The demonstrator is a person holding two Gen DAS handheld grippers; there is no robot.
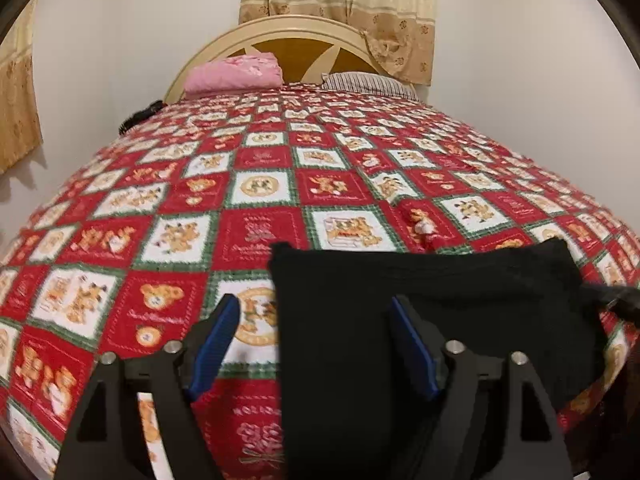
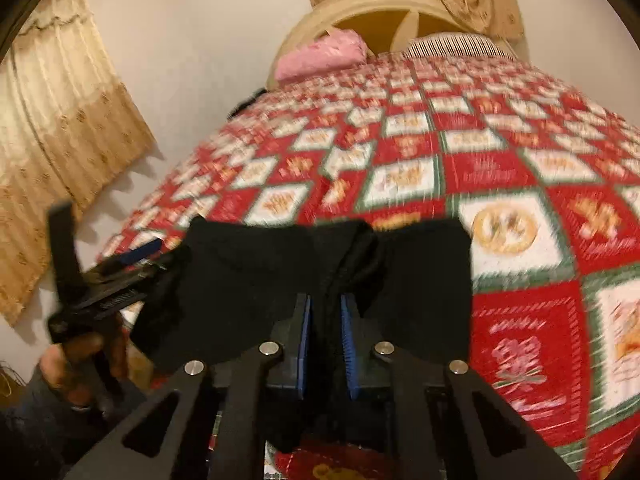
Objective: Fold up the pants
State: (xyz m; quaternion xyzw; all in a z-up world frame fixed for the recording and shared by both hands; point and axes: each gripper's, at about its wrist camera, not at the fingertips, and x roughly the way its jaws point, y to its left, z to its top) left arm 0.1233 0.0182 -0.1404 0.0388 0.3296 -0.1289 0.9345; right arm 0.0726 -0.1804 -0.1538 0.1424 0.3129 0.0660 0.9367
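Note:
The black pants [image 1: 460, 300] lie in a folded pile on the near part of the bed. My left gripper [image 1: 316, 316] is open, with the pants' left edge between its blue pads [image 1: 408, 336]; the right pad is over the cloth and the left pad over the bedspread. In the right wrist view my right gripper [image 2: 326, 312] is shut on a bunched ridge of the black pants [image 2: 240, 272], which spread out to both sides of it. The left gripper [image 2: 104, 240] shows at the left of that view, held by a hand [image 2: 76, 364], at the pants' left edge.
A red, white and green patchwork bedspread [image 1: 256, 236] covers the bed. A pink folded blanket [image 1: 232, 74] and a striped pillow [image 1: 368, 84] lie by the headboard [image 1: 296, 32]. A black brush-like thing [image 1: 140, 116] rests at the bed's far left edge. Beige curtains [image 2: 60, 128] hang on the walls.

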